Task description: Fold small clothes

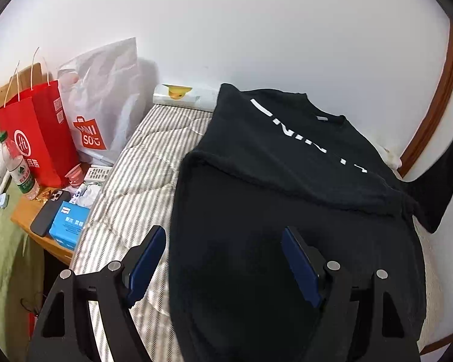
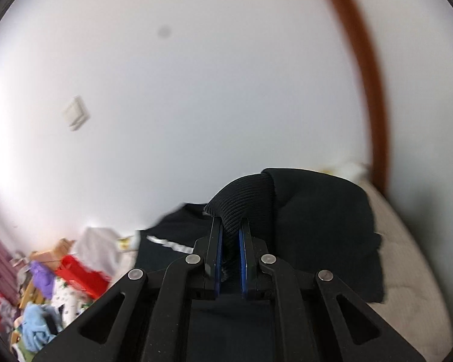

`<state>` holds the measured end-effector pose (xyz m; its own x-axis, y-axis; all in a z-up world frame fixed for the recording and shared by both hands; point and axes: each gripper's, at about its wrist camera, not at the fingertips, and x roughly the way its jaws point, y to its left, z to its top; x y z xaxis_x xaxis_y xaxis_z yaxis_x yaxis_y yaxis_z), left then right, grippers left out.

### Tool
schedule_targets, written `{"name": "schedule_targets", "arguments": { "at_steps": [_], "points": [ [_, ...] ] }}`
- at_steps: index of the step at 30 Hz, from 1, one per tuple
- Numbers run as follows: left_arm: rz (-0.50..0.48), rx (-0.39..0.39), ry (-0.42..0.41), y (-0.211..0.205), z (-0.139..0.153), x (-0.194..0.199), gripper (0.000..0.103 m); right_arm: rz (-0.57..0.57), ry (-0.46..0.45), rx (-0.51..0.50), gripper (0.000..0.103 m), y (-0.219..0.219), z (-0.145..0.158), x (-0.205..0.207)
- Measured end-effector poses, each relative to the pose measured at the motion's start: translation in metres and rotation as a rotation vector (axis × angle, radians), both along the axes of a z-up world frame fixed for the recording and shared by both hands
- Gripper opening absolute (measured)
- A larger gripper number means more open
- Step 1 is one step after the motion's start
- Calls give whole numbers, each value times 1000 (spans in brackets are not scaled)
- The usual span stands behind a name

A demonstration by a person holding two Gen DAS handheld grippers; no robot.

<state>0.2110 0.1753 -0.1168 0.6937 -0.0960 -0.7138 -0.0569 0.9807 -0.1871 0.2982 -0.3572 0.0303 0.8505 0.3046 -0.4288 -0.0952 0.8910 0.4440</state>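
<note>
Lying on striped bed (image 1: 130, 187) by white wall (image 1: 256, 30), black sweatshirt (image 1: 287, 166); left gripper (image 1: 223, 235) agape, right gripper (image 2: 230, 226) pinching its cuff (image 2: 241, 199).

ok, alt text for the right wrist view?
The right hand-held gripper is shut on the ribbed cuff of a black sweatshirt, lifted above a beige bed. A white wall fills the rest, with blurred clutter lower left.

Striped quilted bedcover (image 1: 126, 187), white wall (image 1: 256, 30) behind. Left of bed: wooden side table (image 1: 30, 226) w/ red paper bag (image 1: 36, 138), white Miniso bag (image 1: 105, 99) beside it, water bottle (image 1: 18, 166), dark phone (image 1: 46, 211) next to blue tissue pack (image 1: 68, 224), white remote (image 1: 98, 172). Duck-print box (image 1: 181, 95) at bed's far edge. Wall switch (image 2: 75, 117); brown curved trim (image 2: 365, 75).
</note>
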Motion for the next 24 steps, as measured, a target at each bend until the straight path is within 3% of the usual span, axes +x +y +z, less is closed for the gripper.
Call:
{"name": "schedule_targets", "arguments": {
  "at_steps": [4,8,15,20,24],
  "points": [
    [18,-3,9,15,-6,9,77,99,-9,4,9,75,9,30],
    [37,-12,11,27,-12,19,77,189,4,24,9,138,-1,63],
    [35,-63,-1,38,-21,32,77,305,61,-23,9,234,-64,117],
    [8,-64,-15,25,-22,41,77,325,137,-1,10,265,-112,150],
    [-5,-43,-3,11,-20,50,77,368,170,-37,25,291,-138,164]
  ]
}}
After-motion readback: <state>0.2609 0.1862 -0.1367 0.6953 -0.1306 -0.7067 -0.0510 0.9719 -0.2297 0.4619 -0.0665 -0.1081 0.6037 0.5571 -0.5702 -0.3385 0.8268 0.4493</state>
